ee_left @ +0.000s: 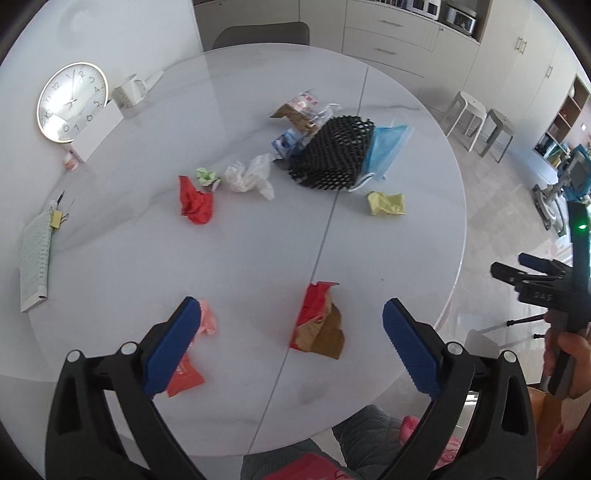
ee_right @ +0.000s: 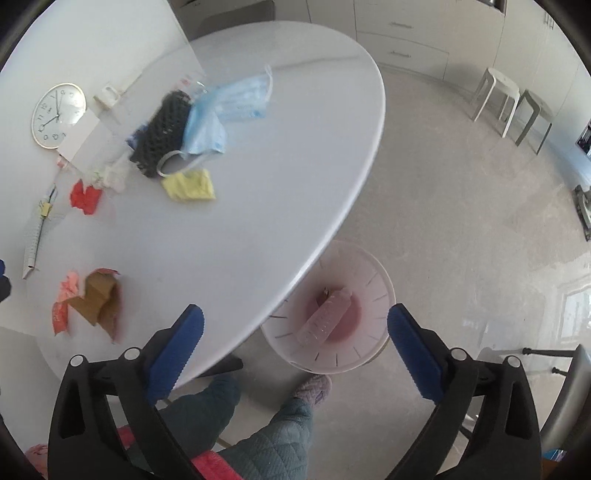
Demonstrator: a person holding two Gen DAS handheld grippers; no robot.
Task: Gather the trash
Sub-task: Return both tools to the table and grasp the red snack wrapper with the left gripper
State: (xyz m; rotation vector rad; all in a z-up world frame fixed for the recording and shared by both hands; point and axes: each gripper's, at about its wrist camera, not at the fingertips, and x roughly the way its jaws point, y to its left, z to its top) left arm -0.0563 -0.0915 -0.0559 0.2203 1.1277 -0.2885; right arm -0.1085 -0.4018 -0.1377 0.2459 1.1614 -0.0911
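Note:
Trash lies scattered on the round white table (ee_left: 147, 258). A red and brown wrapper (ee_left: 319, 325) lies between the fingers of my left gripper (ee_left: 291, 308), which hangs open above it and holds nothing. A pink crumple (ee_left: 207, 319) and a red packet (ee_left: 184, 376) sit by its left finger. Farther off are red paper (ee_left: 195, 203), white tissue (ee_left: 249, 177), black mesh (ee_left: 332, 151), a blue mask (ee_left: 388, 147) and yellow paper (ee_left: 386, 204). My right gripper (ee_right: 295, 314) is open and empty over a white bin (ee_right: 373, 273) on the floor, which holds a plastic bottle (ee_right: 327, 317).
At the table's left are a clock (ee_left: 72, 101), a mug (ee_left: 129, 90), a white box (ee_left: 98, 129) and a notebook (ee_left: 35, 258). A chair (ee_left: 262, 33) stands behind the table, and two stools (ee_left: 467, 110) by the cabinets. The person's legs (ee_right: 288, 435) are at the near edge.

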